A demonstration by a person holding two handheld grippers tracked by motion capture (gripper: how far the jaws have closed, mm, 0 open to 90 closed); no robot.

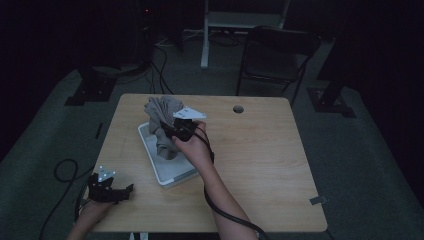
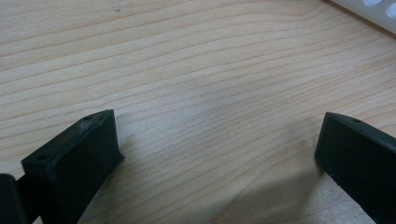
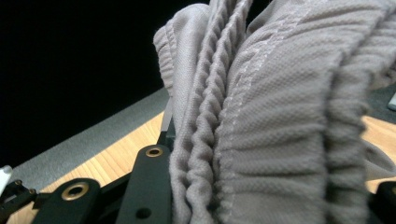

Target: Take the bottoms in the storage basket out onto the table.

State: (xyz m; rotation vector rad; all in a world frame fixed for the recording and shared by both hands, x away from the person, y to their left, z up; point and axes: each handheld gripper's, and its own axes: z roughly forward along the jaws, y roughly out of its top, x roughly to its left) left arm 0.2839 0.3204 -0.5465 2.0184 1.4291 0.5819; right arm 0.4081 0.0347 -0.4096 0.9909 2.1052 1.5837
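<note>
A grey garment [image 1: 162, 116] with a gathered elastic band [image 3: 280, 130] is lifted over a white tray [image 1: 170, 172] on the wooden table [image 1: 260, 150]. My right gripper [image 1: 172, 129] is shut on the garment's bunched band, which rises between its jaws in the right gripper view. Part of the cloth hangs down into the tray. My left gripper [image 1: 120, 192] rests at the table's front left corner, open, its two black jaws wide apart over bare wood [image 2: 210, 93] with nothing between them.
A corner of the white tray [image 2: 369, 11] shows at the top right of the left gripper view. The table has a round cable hole [image 1: 238, 108] near its far edge. A dark folding chair [image 1: 277, 52] stands behind the table.
</note>
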